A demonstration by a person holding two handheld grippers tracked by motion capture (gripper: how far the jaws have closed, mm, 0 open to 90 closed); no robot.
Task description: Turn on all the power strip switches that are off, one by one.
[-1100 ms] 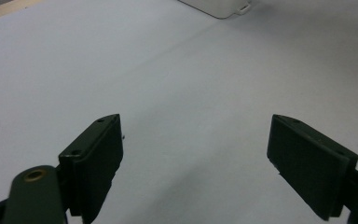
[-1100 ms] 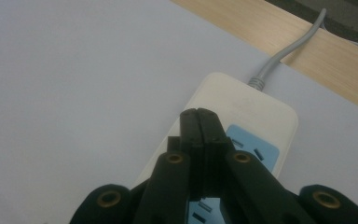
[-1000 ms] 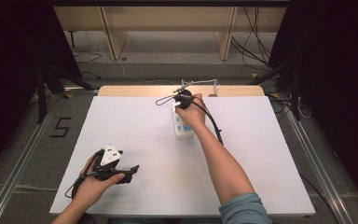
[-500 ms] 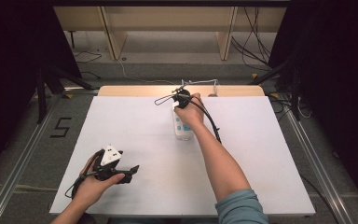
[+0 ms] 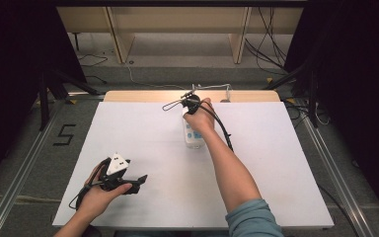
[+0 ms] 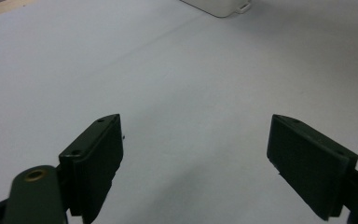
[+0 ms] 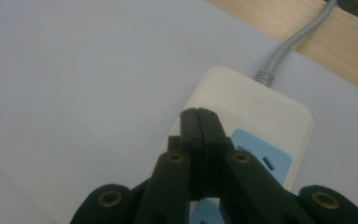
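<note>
Item: power strip (image 5: 193, 134), white w/ blue sockets, lying on tabletop (image 5: 143, 143). R tongs (image 7: 200, 122) hovering over it, clenched, empty. L tongs (image 6: 196, 163) resting apart, released.

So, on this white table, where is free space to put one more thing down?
The widest bare patch lies between the left gripper and the power strip. Another runs right of the forearm to the table edge. It is crowded at the far middle edge, where the shut right gripper hangs over the strip by its grey cord.
</note>
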